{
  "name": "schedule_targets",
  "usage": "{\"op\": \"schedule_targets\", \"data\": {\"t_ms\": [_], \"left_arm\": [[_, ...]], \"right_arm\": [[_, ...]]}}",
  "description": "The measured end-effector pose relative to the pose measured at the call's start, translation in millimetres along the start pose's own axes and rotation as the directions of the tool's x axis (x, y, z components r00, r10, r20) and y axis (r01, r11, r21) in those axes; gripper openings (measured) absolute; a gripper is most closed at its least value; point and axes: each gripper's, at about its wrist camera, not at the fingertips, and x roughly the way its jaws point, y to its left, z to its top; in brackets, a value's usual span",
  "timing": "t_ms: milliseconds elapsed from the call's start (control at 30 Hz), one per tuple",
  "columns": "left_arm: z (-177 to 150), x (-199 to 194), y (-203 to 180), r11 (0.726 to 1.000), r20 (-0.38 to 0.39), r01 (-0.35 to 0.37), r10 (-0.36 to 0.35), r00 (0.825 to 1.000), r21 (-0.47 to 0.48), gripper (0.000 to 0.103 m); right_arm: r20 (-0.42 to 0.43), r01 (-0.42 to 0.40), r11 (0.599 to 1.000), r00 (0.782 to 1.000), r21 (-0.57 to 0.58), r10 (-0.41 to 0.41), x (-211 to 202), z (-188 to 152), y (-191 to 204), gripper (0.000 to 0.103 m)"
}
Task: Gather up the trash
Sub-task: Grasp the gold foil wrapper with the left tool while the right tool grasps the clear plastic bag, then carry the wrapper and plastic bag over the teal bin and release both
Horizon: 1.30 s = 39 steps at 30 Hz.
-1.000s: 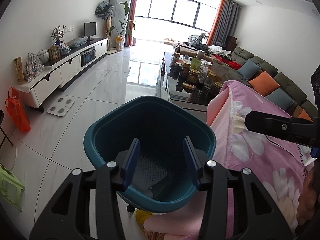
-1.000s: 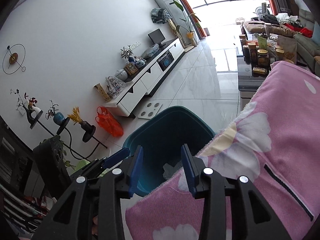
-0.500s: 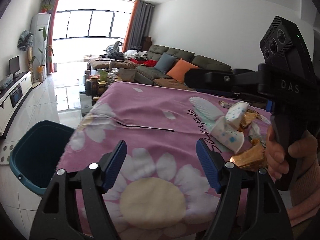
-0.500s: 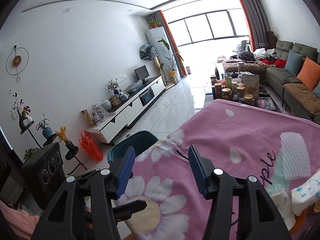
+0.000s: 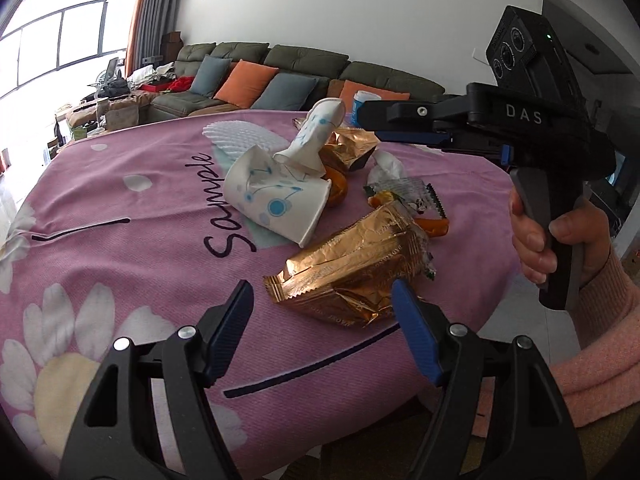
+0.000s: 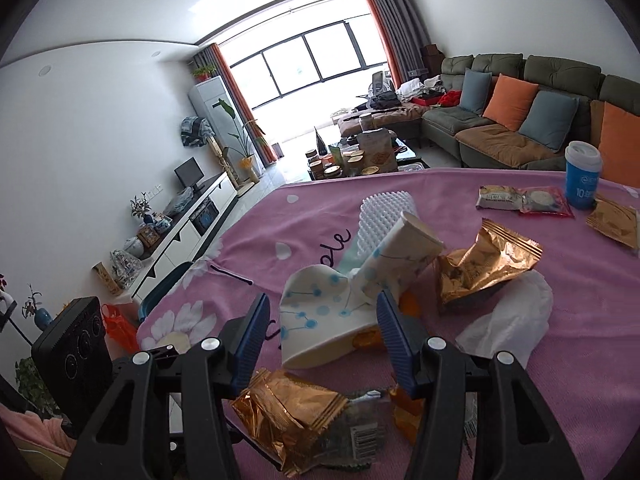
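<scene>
Left gripper [image 5: 322, 308]: tilted downward, jaws apart after widening within last second, then holding; nothing pressed between blue pads [image 5: 236, 316].
Right gripper [image 6: 320, 322]: tilted downward, jaws apart, likewise widened within last second; pads clear of any object.
Right hand [image 5: 560, 240]: wrapped round grip handle, finger on trigger, pink sleeve [image 5: 600, 344] at wrist.
</scene>
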Motion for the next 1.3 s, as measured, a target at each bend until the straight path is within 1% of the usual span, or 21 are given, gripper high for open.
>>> {"op": "schedule_targets", "data": {"t_ms": [33,67,133,167,267,367,433,500,600,700,733,800,900,1100,1300], "left_arm": [[0,4,-1,1.0,-0.014,-0.003,0.003,1.0,-0.001,0.068],[-2,4,1,1.0,-0.028,-0.003,0.003,1.0,-0.008,0.064],[-3,11,5,0.999,-0.057,0.006,-0.008,0.998,-0.033,0.054],[-1,13,9,0.999,-0.063,0.008,-0.011,0.998,-0.046,0.052],[0,11,17,0.997,-0.057,0.022,-0.027,0.998,-0.08,0.045],[-2,8,25,0.992,-0.052,0.032,-0.039,0.998,-0.12,0.041],[-3,6,28,0.992,-0.047,0.026,-0.032,0.998,-0.124,0.04],[-4,4,29,0.993,-0.043,0.009,-0.014,0.999,-0.119,0.039],[-6,-6,30,0.992,-0.039,-0.017,0.012,0.999,-0.126,0.039],[-7,-14,39,0.988,-0.029,-0.04,0.036,0.999,-0.149,0.039],[-7,-17,42,0.986,-0.025,-0.05,0.046,0.999,-0.158,0.039],[-8,-24,47,0.983,-0.013,-0.069,0.068,0.998,-0.17,0.039],[-9,-36,56,0.978,0.0,-0.107,0.108,0.994,-0.179,0.039],[-10,-56,71,0.965,0.021,-0.155,0.163,0.986,-0.21,0.039],[-15,-73,83,0.951,0.04,-0.189,0.204,0.978,-0.246,0.039]], "right_arm": [[-0.007,-0.003,1.0,1.0,-0.001,0.003,-1,-5,-3,0.053],[-0.014,-0.001,1.0,1.0,-0.002,0.001,-3,-9,-5,0.053],[-0.029,-0.003,1.0,1.0,-0.002,0.003,-3,-16,-6,0.053],[-0.036,-0.004,1.0,0.999,0.002,0.004,-5,-21,-9,0.053],[-0.054,-0.01,1.0,0.998,0.019,0.011,-7,-34,-14,0.053],[-0.068,-0.02,0.999,0.997,0.035,0.023,-11,-42,-19,0.053],[-0.081,-0.024,0.999,0.996,0.036,0.027,-11,-47,-19,0.052],[-0.101,-0.029,0.999,0.994,0.031,0.032,-10,-52,-17,0.047],[-0.124,-0.016,1.0,0.992,0.004,0.017,-11,-60,-11,0.046],[-0.141,-0.004,1.0,0.99,0.003,0.005,-9,-64,-10,0.045],[-0.145,-0.004,1.0,0.989,0.007,0.005,-7,-65,-10,0.043],[-0.155,-0.003,1.0,0.988,0.013,0.005,-5,-66,-11,0.03],[-0.169,-0.006,1.0,0.986,0.007,0.007,0,-68,-10,0.025],[-0.145,-0.03,1.0,0.989,-0.003,0.029,-3,-63,-2,0.024],[-0.123,-0.075,0.996,0.99,-0.05,0.069,-9,-53,15,0.024]]}}
